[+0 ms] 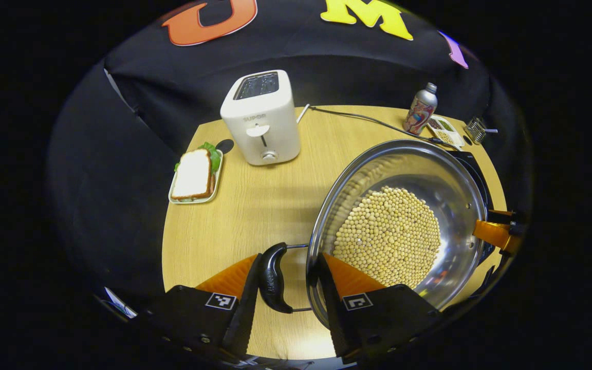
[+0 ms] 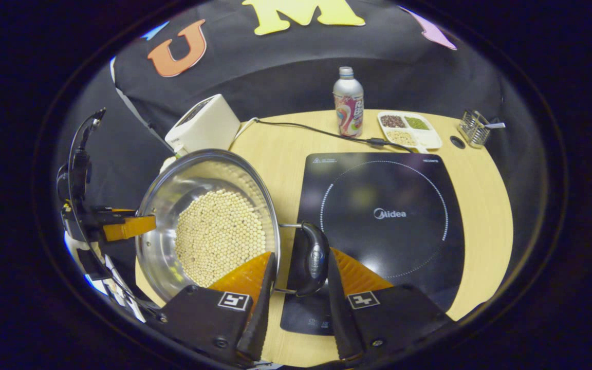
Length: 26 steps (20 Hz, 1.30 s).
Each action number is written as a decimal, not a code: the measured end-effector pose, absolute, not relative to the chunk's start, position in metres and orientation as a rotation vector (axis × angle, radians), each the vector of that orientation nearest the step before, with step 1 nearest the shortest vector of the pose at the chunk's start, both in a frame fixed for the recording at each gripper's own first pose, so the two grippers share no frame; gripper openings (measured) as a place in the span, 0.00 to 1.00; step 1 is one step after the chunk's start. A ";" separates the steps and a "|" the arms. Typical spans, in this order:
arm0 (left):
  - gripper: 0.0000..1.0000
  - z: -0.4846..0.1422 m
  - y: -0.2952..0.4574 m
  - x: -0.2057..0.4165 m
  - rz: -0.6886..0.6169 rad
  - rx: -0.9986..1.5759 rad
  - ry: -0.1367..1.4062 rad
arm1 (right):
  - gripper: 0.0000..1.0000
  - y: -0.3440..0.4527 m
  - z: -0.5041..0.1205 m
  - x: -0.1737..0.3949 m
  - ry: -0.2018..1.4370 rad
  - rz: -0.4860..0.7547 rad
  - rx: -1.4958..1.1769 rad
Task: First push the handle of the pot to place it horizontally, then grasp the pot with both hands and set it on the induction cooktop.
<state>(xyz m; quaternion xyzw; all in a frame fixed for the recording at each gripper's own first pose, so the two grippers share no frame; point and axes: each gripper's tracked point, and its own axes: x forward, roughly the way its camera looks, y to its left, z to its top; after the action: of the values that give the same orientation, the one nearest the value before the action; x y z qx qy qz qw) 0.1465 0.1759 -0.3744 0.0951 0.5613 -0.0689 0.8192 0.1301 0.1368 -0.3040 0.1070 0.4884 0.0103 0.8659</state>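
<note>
Above the wooden surface, the pot of beans hangs between both tongs. Left tongs straddle one handle, right tongs the other; whether either pair presses, I cannot tell. Keep it level while carrying it to the cooktop.

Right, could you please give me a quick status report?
Left gripper and right gripper each straddle a pot handle. Pot of beans beside cooktop, not yet on it. Cooktop bare.

Left gripper jaws parted, right gripper jaws parted
</note>
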 end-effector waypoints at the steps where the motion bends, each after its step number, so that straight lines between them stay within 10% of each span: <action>1: 0.60 -0.374 0.173 0.145 -0.158 0.201 1.196 | 0.53 0.131 -0.299 0.126 1.014 0.009 0.228; 26: 0.60 -0.384 0.094 0.148 -0.363 0.209 1.203 | 0.53 -0.106 -0.282 0.081 0.968 -0.205 0.261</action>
<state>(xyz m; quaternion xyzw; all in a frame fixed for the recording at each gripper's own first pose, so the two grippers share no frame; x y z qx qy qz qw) 0.1476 0.0941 -0.3838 0.0977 0.5617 -0.1695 0.8038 0.0811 -0.1056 -0.2822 0.1248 0.4633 -0.0981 0.8718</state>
